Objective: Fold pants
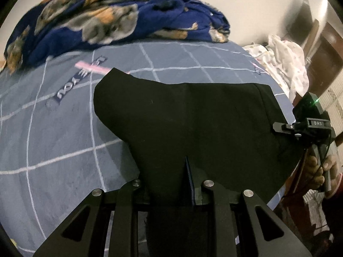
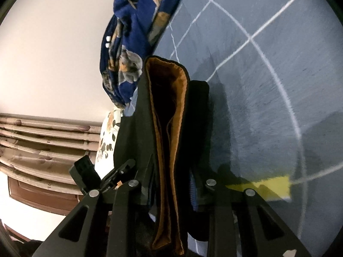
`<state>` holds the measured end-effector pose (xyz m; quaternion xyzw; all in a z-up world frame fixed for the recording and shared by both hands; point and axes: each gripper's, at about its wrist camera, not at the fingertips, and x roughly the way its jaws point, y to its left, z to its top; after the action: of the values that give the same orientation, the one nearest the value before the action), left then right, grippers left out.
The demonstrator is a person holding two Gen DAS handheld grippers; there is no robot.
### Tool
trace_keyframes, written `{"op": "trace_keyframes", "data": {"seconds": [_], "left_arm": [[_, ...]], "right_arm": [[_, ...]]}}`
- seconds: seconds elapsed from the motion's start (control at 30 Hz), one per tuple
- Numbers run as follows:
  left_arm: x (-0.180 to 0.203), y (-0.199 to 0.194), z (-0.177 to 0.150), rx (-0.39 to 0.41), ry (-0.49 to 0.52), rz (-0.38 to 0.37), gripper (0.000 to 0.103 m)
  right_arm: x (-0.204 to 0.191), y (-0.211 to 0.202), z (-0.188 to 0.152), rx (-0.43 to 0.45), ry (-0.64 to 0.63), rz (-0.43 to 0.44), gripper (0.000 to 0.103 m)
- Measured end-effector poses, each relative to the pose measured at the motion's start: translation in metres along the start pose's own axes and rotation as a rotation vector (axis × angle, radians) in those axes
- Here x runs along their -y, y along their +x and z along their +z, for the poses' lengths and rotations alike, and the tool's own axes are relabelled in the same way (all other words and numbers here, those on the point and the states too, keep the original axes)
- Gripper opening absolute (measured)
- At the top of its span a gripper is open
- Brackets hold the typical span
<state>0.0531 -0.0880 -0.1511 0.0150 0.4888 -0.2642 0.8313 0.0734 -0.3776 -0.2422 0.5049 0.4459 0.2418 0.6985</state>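
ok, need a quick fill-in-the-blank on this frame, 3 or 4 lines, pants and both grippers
1. The pants are ____ in colour.
2. Both the left gripper and the right gripper are shut on the ____.
3. The lining showing inside the pants is ____.
4. The bedsheet has a grid of ____ lines.

Missing words: black; pants; orange; white

— What carries it all?
— A bed [image 1: 64,128] with a grey-blue cover crossed by pale grid lines.
— What lies on the bed?
— Black pants [image 1: 193,117], spread mid-bed. Behind the pants, a heaped navy blanket [image 1: 107,21]. Right of the pants, at the bed's edge, white printed cloth [image 1: 287,64].
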Motion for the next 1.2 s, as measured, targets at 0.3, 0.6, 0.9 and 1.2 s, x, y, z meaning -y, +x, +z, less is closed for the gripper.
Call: {"op": "trace_keyframes", "data": {"seconds": [0.3, 0.6, 0.9, 1.2], "left_arm": [[-0.015, 0.007, -0.005, -0.013, -0.034, -0.023, 0.039], [-0.039, 0.016, -0.01, -0.047, -0.136, -0.142, 0.047], [-0.04, 0.02, -0.008, -0.046, -0.106, -0.223, 0.056], [-0.039, 0.021, -0.009, -0.014, -0.084, -0.209, 0.027]], "right_arm": [[0.001, 0.005, 0.005, -0.028, -0.018, -0.074, 0.033], [-0.002, 0.016, 0.009, -0.069, -0.068, -0.09, 0.04], [-0.011, 0.023, 0.007, -0.102, -0.132, -0.12, 0.036], [-0.025, 0.025, 0.003, -0.103, -0.217, -0.198, 0.031]]}}
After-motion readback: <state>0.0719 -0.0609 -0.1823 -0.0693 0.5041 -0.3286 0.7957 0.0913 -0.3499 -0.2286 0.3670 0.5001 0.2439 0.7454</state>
